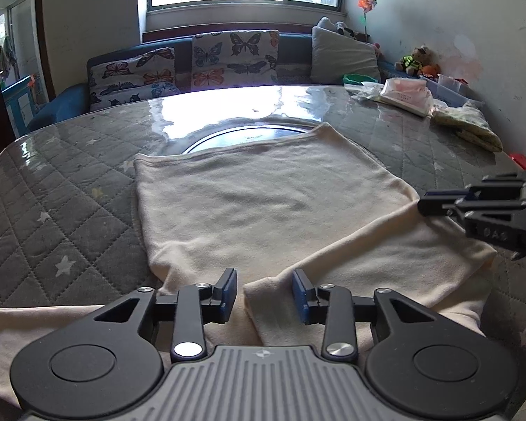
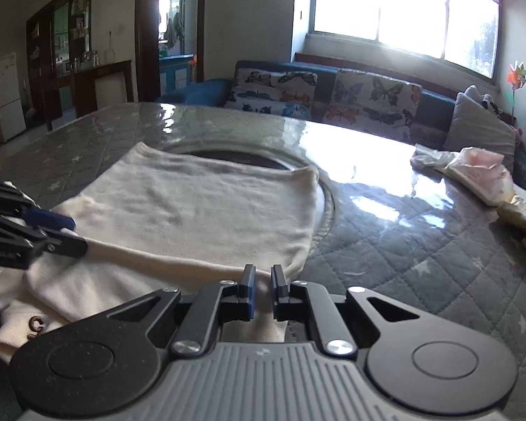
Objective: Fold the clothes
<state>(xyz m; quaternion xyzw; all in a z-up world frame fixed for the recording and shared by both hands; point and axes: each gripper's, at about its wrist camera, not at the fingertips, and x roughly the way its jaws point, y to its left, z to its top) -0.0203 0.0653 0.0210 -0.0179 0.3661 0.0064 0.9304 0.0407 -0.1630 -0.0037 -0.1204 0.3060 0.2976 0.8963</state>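
A cream garment lies flat on the quilted grey table cover, with a sleeve folded across its near part. My left gripper is open just above the sleeve's end, with no cloth between the jaws. In the right wrist view the garment fills the left middle. My right gripper has its jaws nearly closed on the garment's near right edge, with cream cloth in the gap. The right gripper also shows in the left wrist view, and the left gripper in the right wrist view.
A round glass turntable sits in the table's middle, partly under the garment. Bags and folded clothes lie at the far right of the table. A sofa with butterfly cushions stands behind it under a window.
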